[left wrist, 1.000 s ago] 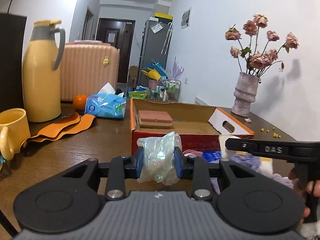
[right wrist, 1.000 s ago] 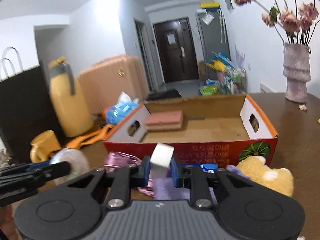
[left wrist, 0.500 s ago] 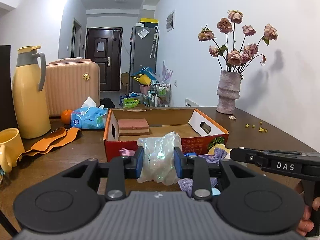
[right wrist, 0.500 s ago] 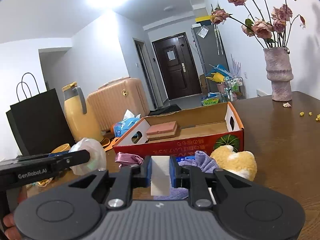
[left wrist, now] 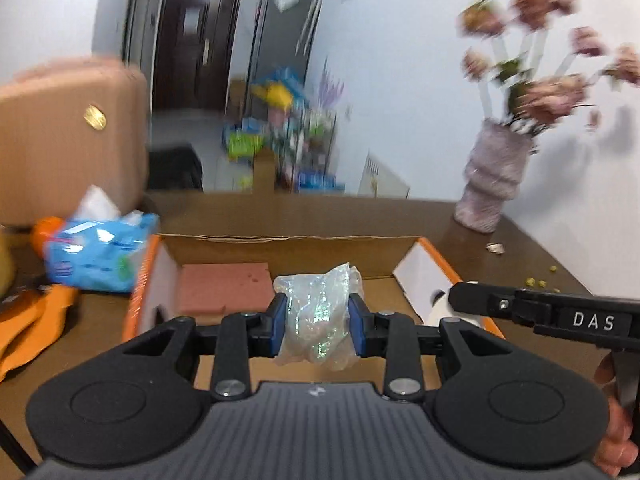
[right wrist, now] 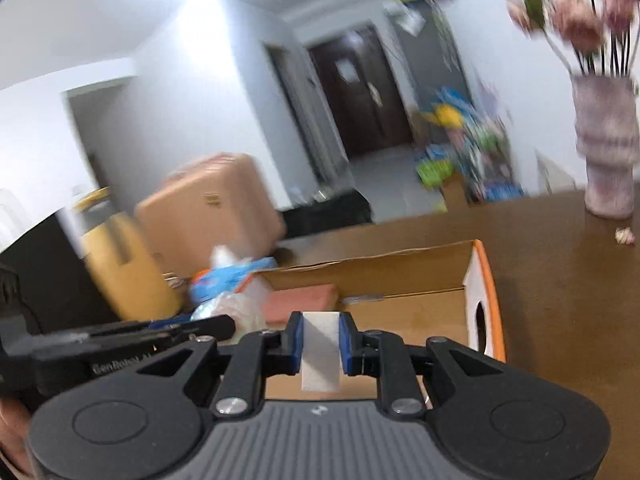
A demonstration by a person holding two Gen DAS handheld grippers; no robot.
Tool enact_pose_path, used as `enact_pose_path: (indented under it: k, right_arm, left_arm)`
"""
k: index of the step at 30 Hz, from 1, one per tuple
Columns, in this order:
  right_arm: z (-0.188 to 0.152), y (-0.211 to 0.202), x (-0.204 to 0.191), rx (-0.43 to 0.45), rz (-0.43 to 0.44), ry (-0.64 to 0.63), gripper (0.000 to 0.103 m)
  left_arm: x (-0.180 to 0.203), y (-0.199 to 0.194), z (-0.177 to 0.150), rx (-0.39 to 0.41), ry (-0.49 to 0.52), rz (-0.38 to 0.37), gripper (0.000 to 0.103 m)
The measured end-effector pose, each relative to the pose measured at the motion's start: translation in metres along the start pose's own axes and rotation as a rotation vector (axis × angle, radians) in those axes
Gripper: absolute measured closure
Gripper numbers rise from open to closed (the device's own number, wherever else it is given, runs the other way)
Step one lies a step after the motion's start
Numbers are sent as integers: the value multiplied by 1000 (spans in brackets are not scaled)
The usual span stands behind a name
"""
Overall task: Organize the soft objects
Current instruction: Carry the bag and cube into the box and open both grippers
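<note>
A white-walled room with a dark door (left wrist: 192,44) at the back surrounds a brown wooden table (right wrist: 560,280). On it sits an open cardboard box (left wrist: 288,246) holding a pink sponge (left wrist: 222,286). Over the box, the left gripper (left wrist: 317,318) pinches a crumpled plastic bag (left wrist: 318,320); the right gripper (right wrist: 320,344) pinches a white foam block (right wrist: 320,350).

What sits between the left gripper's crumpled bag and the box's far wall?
Only bare cardboard floor behind the crumpled bag; the pink sponge lies off leftward, left wrist view.
</note>
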State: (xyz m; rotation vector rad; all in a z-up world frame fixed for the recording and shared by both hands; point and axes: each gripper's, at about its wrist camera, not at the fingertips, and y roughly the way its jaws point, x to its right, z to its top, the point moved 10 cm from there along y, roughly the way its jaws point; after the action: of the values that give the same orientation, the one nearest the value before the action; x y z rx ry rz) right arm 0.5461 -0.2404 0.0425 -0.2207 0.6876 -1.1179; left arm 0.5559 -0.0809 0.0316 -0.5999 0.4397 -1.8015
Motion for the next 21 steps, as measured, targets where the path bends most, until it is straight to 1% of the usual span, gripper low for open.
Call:
enact_pose_path:
  k: [1, 2, 3, 5, 6, 7, 8, 9, 10, 11, 13, 14, 15, 18, 20, 21]
  right_arm:
    - [10, 20, 10, -28, -16, 34, 85]
    - [17, 36, 18, -48, -32, 48, 85]
    - [24, 53, 24, -65, -49, 51, 85]
    - [33, 87, 38, -99, -86, 78, 85]
    - [35, 101, 43, -115, -85, 88, 85]
    - [36, 117, 47, -128, -92, 97, 85]
    - [36, 129, 51, -140, -108, 103, 84]
    - [33, 141, 54, -156, -117, 108, 82]
    - [31, 150, 56, -173, -119, 120, 82]
    - [28, 159, 56, -188, -109, 141, 81]
    - [25, 166, 56, -194, -95, 152, 75]
    - [25, 166, 56, -190, -101, 148, 68]
    - [24, 163, 55, -185, -107, 145, 65]
    - [30, 147, 55, -162, -113, 137, 65]
    - [37, 129, 54, -137, -122, 132, 64]
    - [42, 119, 53, -124, -126, 125, 63]
  left_arm:
    - [-1, 24, 10, -37, -10, -16, 71]
    - [-1, 44, 17, -56, -8, -20, 71]
    - [-4, 61, 22, -62, 8, 2, 70]
    - [-13, 88, 24, -62, 37, 87, 68]
    - [-16, 100, 22, -73, 48, 103, 67]
    - [-19, 112, 19, -98, 55, 111, 61]
    - [-21, 118, 16, -107, 51, 105, 57]
    - [-22, 122, 16, -101, 43, 83, 48]
    - [-23, 122, 16, -97, 38, 70, 40]
    - [-25, 121, 17, -88, 37, 59, 40]
    - [-27, 118, 21, -64, 55, 47, 38]
    - [-29, 116, 24, -54, 69, 60, 38]
    - [-30, 113, 26, -44, 79, 75, 37]
    - [-33, 93, 38, -11, 79, 87, 37]
    - [-35, 74, 48, 13, 79, 96, 35]
    - [-37, 63, 53, 32, 83, 104, 35]
